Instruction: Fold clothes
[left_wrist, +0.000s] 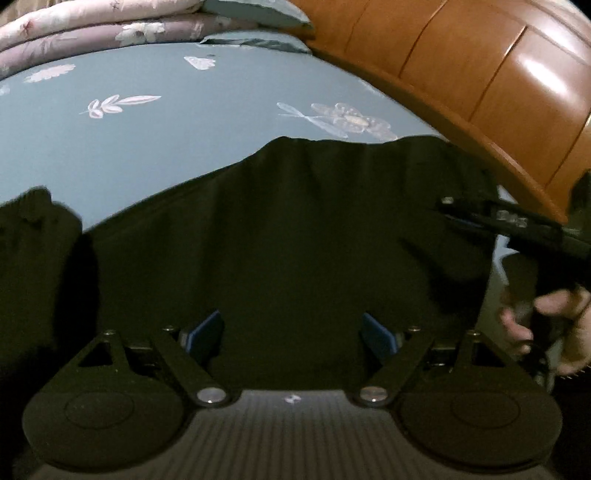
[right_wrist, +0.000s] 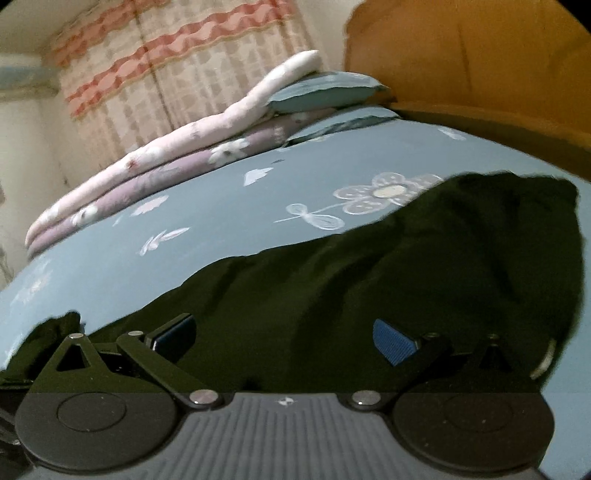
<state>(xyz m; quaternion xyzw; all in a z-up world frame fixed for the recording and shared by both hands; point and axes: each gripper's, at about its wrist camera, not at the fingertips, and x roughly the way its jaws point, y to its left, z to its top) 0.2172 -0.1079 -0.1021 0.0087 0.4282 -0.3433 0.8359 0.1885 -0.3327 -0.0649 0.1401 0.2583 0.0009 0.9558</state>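
A dark, almost black cloth garment (left_wrist: 295, 229) lies spread on a bed covered by a blue-grey sheet printed with pale flowers and leaves (left_wrist: 166, 140). The garment is the landmark for everything below.

In the left wrist view, the left gripper (left_wrist: 293, 334) hangs over the near part of the garment with its jaws spread wide and nothing between them. Its blue-padded fingers (left_wrist: 207, 332) stand apart above the dark cloth; whether they touch it cannot be told. To the right of the garment, at its edge, the black right gripper (left_wrist: 498, 218) reaches in from the side, held by a person's hand (left_wrist: 554, 325).

In the right wrist view, the right gripper (right_wrist: 284, 338) also has its jaws released and wide apart over the garment (right_wrist: 406, 277), with nothing clamped between the ribbed blue pads (right_wrist: 393, 341). This view is blurred.

Beyond the garment, at the far side of the bed sheet (right_wrist: 184, 206), sits a stack of folded quilts, pale pink over mauve, with flower prints (right_wrist: 177, 147). A blue-grey pillow (right_wrist: 325, 92) rests by the stack. Beyond and to the right of the garment rises a glossy orange-brown wooden headboard (left_wrist: 461, 74). Behind the quilts hangs a cream curtain with wavy red bands (right_wrist: 166, 55).
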